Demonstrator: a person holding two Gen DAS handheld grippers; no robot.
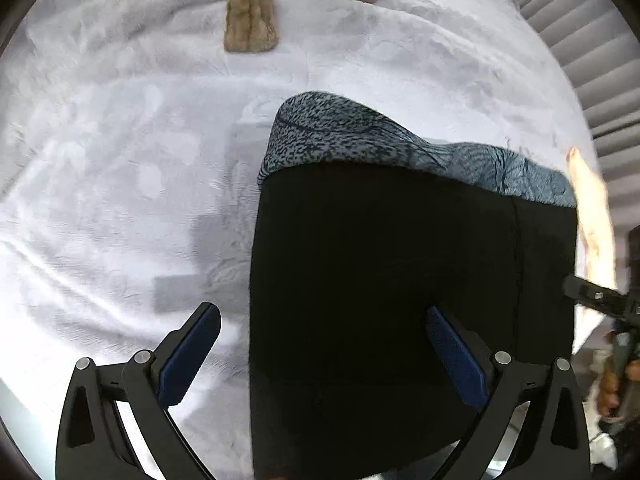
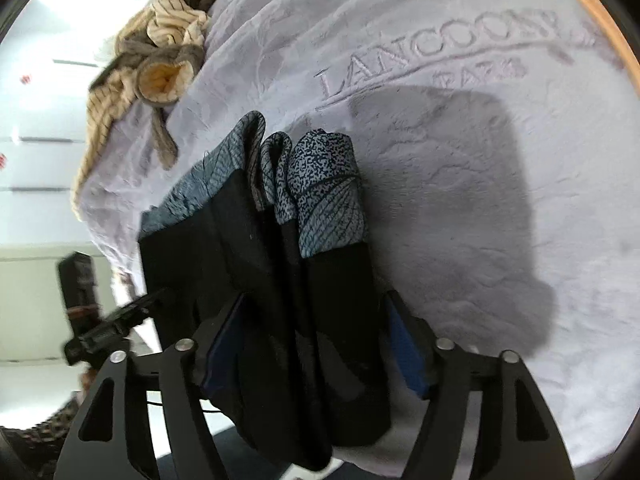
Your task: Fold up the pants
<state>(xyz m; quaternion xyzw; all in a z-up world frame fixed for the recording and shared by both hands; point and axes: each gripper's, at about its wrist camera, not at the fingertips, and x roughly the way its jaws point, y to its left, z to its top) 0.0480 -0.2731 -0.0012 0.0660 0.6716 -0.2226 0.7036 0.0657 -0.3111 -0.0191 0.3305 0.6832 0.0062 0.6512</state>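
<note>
The pants (image 1: 400,264) are black with a blue-grey patterned band at the far end. They hang in folds over a pale lilac blanket (image 1: 120,160). My left gripper (image 1: 324,354) is open; its right finger lies over the black cloth, its left finger over the blanket. In the right wrist view the pants (image 2: 280,280) hang bunched between the jaws of my right gripper (image 2: 316,344), which stand wide; whether they pinch the cloth I cannot tell. The left gripper (image 2: 116,324) shows at the left edge there, and the right gripper's body (image 1: 604,304) shows at the right edge of the left wrist view.
A tan and cream striped garment (image 2: 152,60) lies bunched at the blanket's far edge, also in the left wrist view (image 1: 256,12). The blanket (image 2: 460,140) bears raised lettering. A grey ribbed surface (image 1: 592,60) lies beyond it. A wooden edge (image 2: 600,20) runs at top right.
</note>
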